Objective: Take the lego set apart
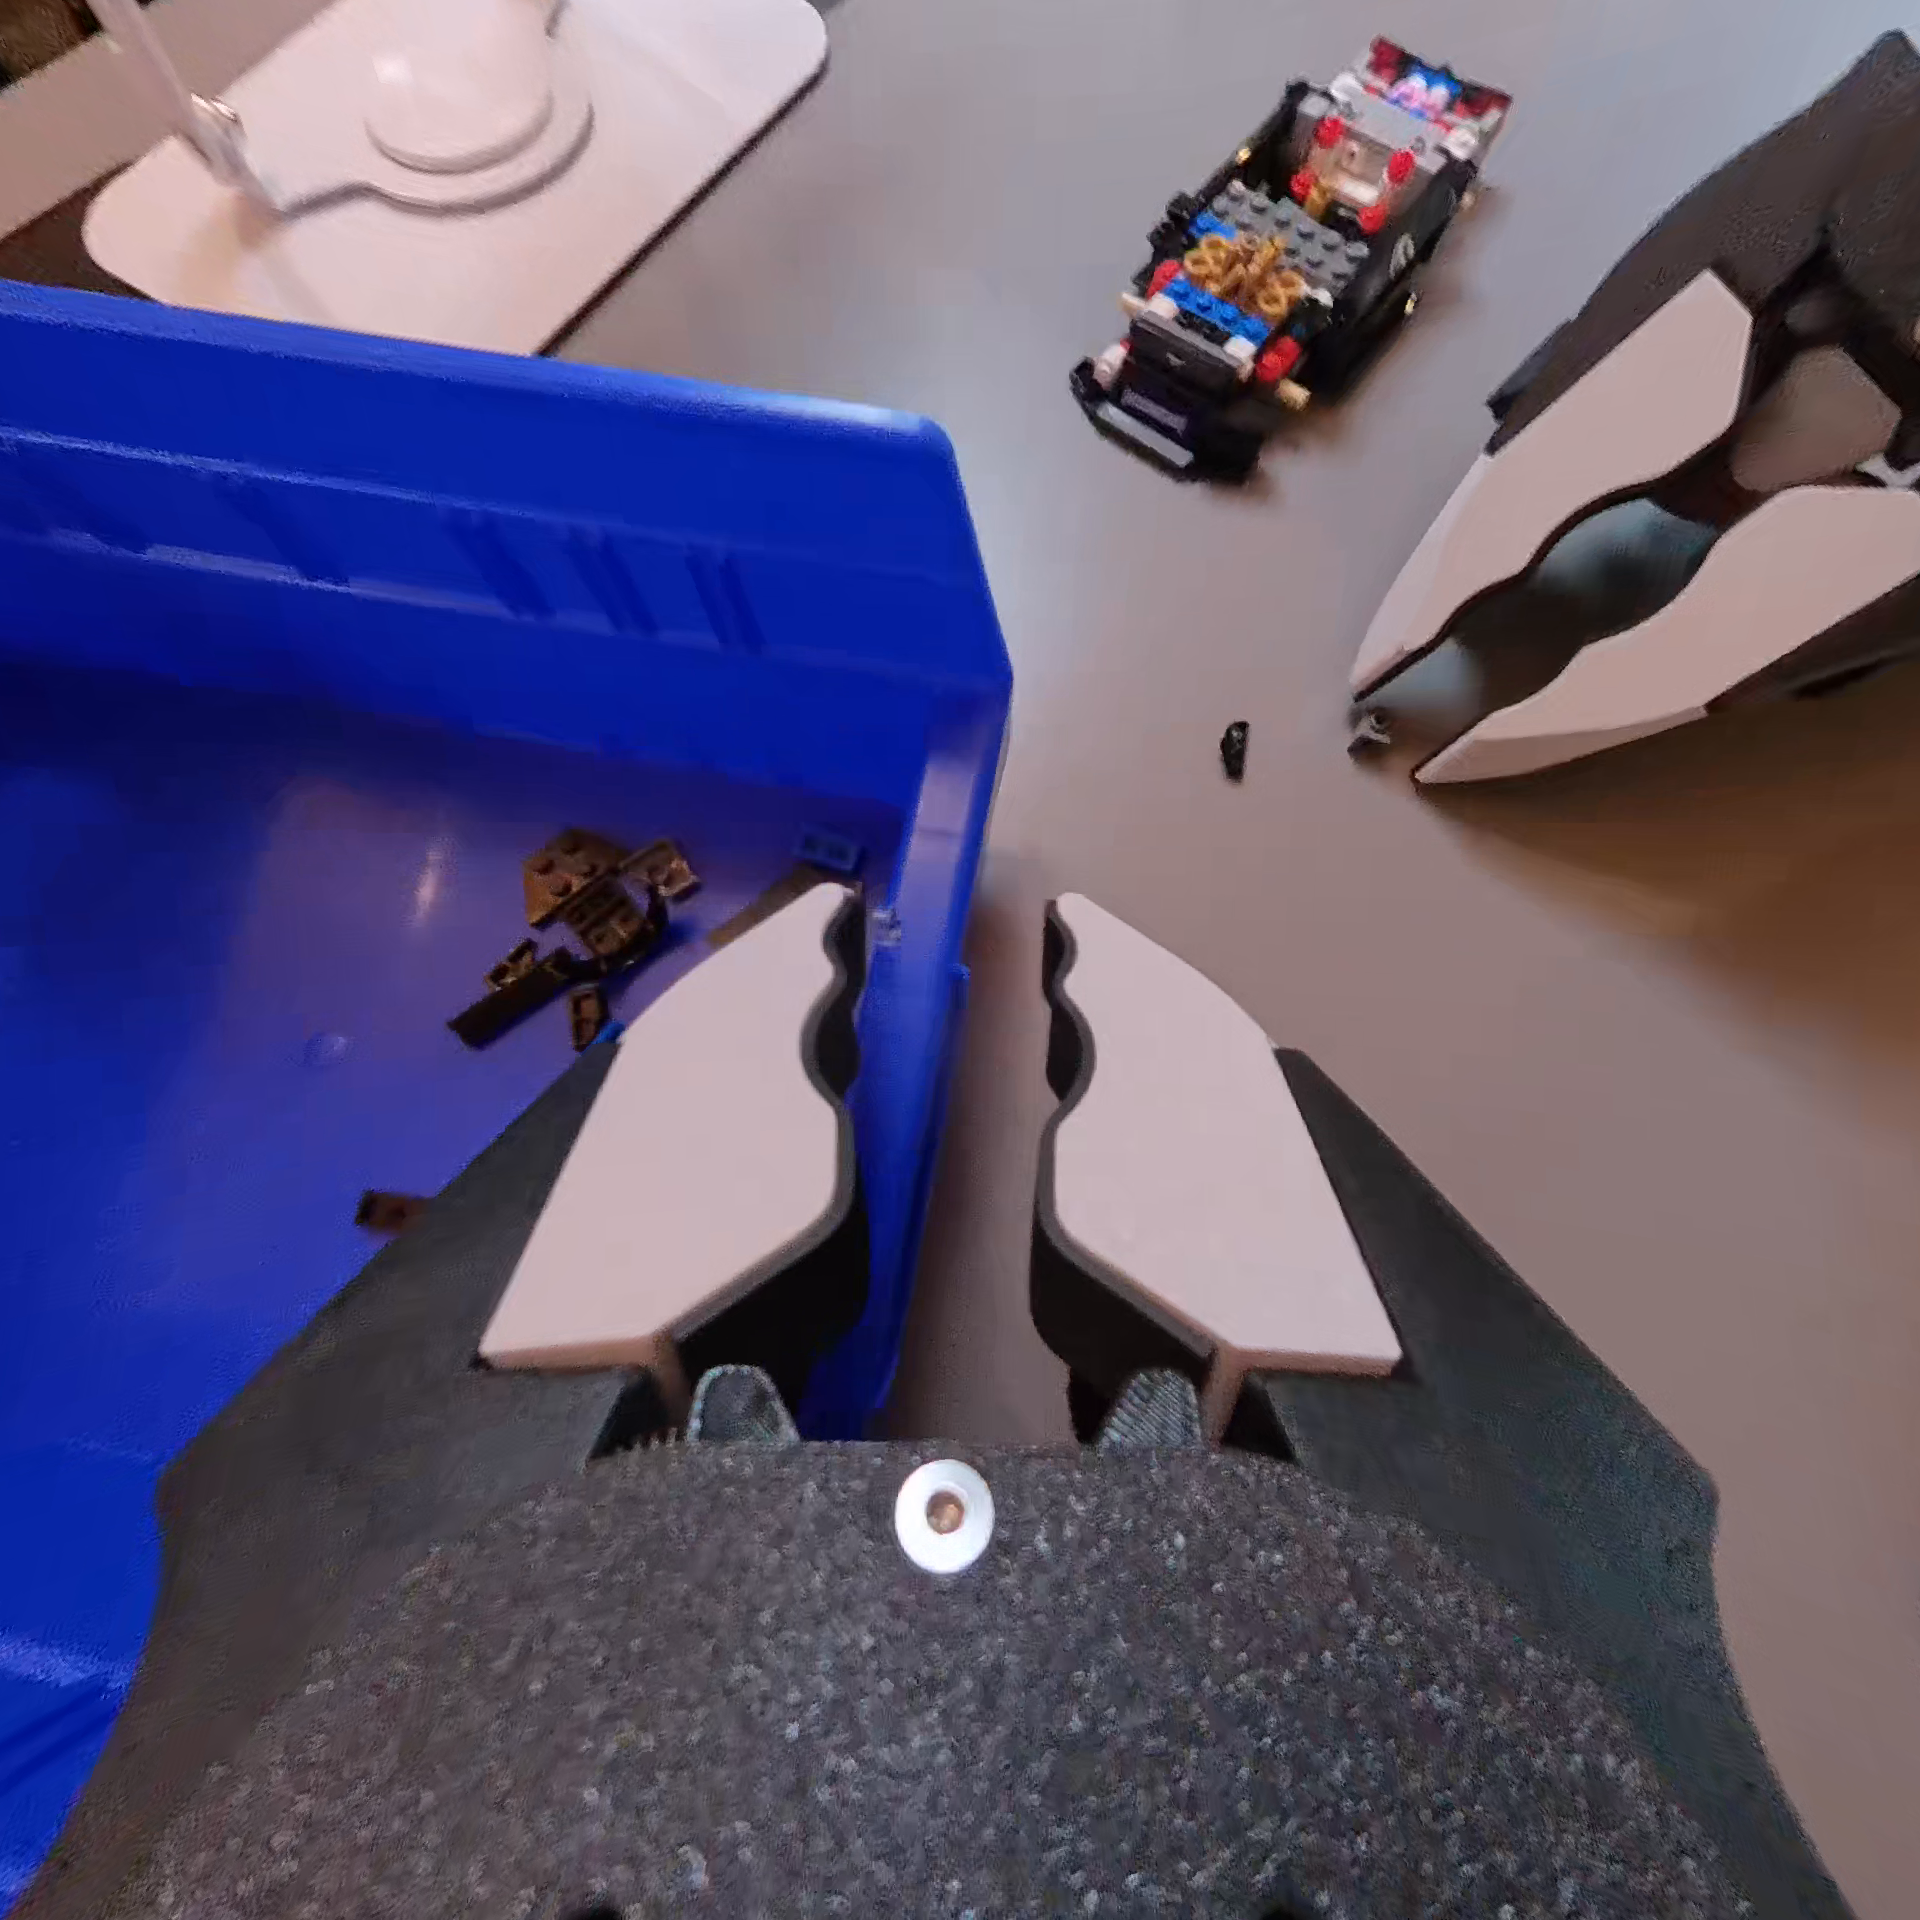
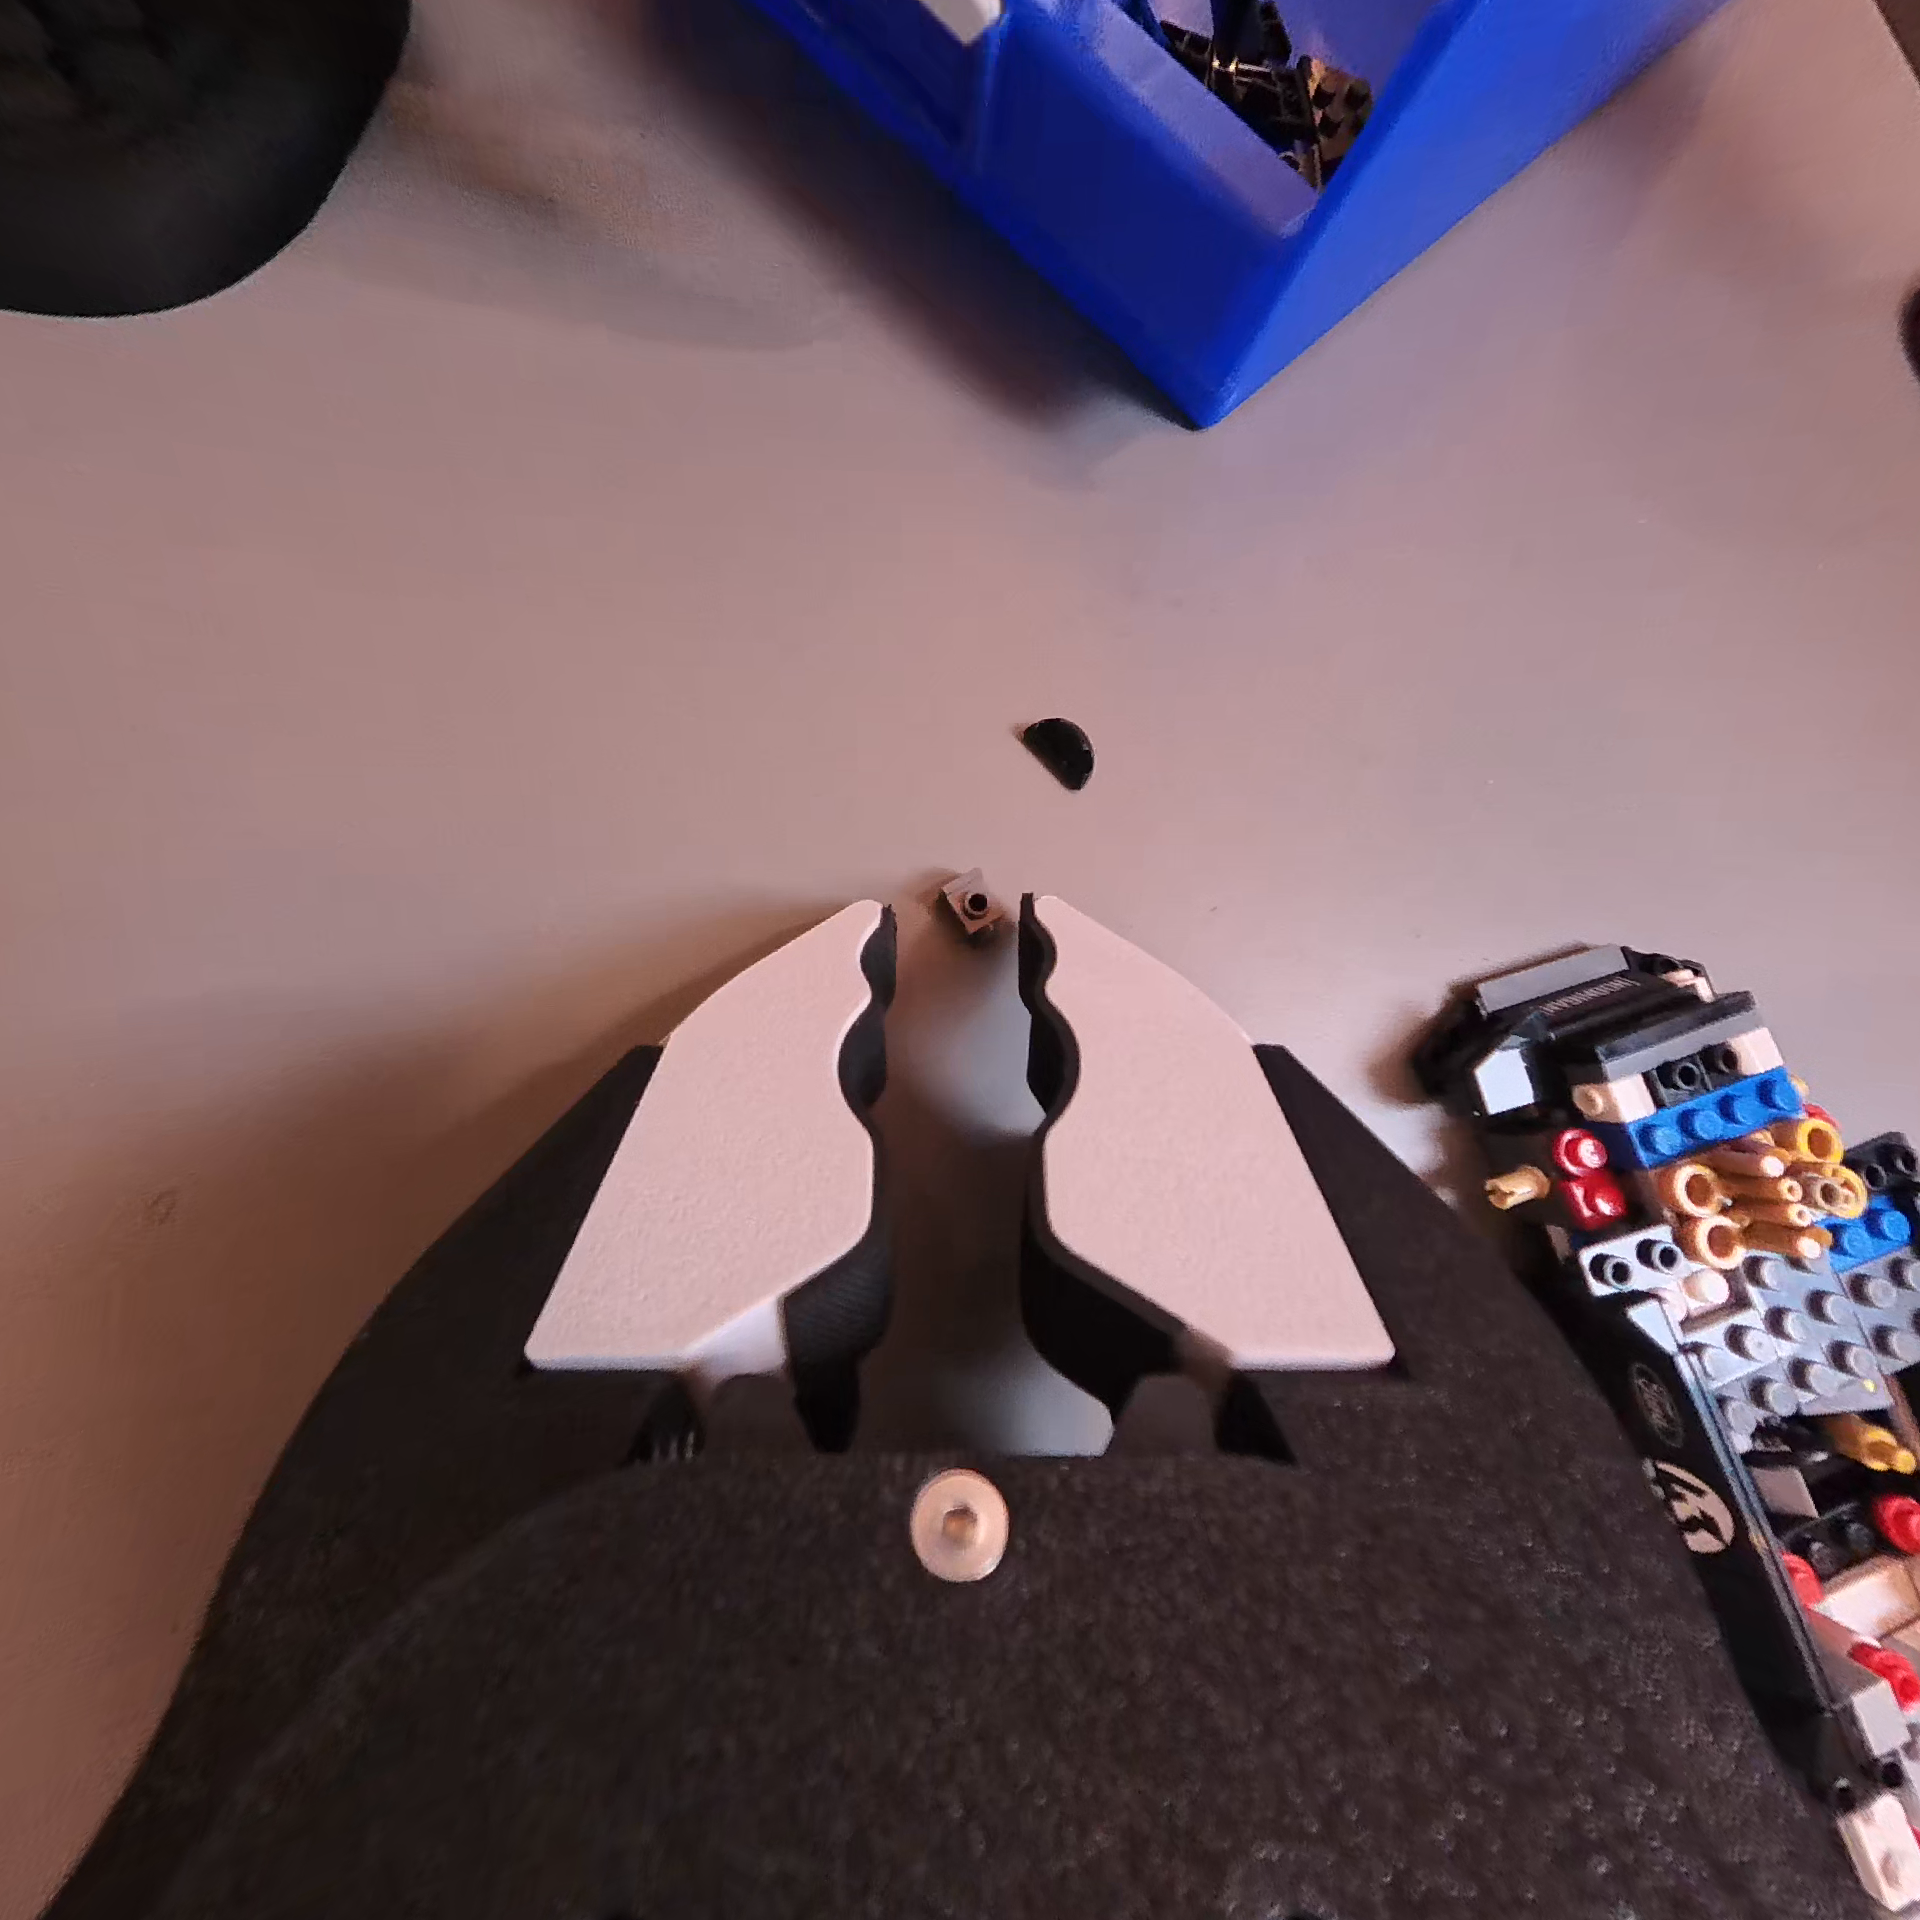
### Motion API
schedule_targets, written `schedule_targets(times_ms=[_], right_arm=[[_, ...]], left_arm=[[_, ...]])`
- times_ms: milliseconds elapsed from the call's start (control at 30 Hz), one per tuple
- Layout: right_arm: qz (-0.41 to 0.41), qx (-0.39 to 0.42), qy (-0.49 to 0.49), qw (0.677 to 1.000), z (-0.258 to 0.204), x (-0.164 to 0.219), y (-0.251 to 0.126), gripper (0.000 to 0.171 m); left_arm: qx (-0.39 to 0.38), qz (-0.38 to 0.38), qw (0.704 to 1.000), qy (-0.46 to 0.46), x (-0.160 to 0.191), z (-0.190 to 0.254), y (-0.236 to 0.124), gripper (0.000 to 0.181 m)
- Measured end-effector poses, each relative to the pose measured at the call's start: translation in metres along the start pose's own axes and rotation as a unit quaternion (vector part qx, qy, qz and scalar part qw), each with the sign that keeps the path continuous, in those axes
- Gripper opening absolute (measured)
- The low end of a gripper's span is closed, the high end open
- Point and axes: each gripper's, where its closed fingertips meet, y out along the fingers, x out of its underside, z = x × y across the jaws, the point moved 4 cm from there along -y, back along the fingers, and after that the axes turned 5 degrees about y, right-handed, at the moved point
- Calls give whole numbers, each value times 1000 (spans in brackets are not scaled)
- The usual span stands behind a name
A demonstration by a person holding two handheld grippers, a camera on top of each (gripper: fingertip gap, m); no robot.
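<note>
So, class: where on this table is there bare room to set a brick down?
Free: the broad patch between the blue bin, the dark object at the far left, and the right tool. Crowded: by the lego car and near the two loose bits.

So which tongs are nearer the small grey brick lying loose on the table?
Right. The right tongs are open with their tips either side of the small grey brick. The left tongs are open over the blue bin's wall, away from it.
</note>
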Motion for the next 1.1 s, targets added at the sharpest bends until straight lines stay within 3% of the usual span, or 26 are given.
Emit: schedule_targets(times_ms=[33,300,433,533,767,967,1033,1100], right_arm=[[1,0,0,1000,0,0,0,22],[3,7,-15,1000,0,0,-1,13],[15,1,-15,1000,-3,-1,-3,8],[59,-28,22,998,-5,-10,-12,8],[174,-156,126,964,-16,-35,-42,8],[180,-160,111,964,-20,-36,-47,8],[181,-147,111,966,-15,-35,-51,5],[166,-108,92,976,1,-29,-64,14]], left_arm=[[-11,-1,1000,2,0,-2,0,37],[-27,-6,999,45,-2,5,7,41],[54,40,995,73,-14,34,11,25],[110,54,985,121,-19,64,22,22],[146,105,961,210,-30,105,28,18],[179,146,955,187,-39,111,19,8],[167,155,959,167,-43,106,18,8],[95,144,972,157,-44,82,16,8]])
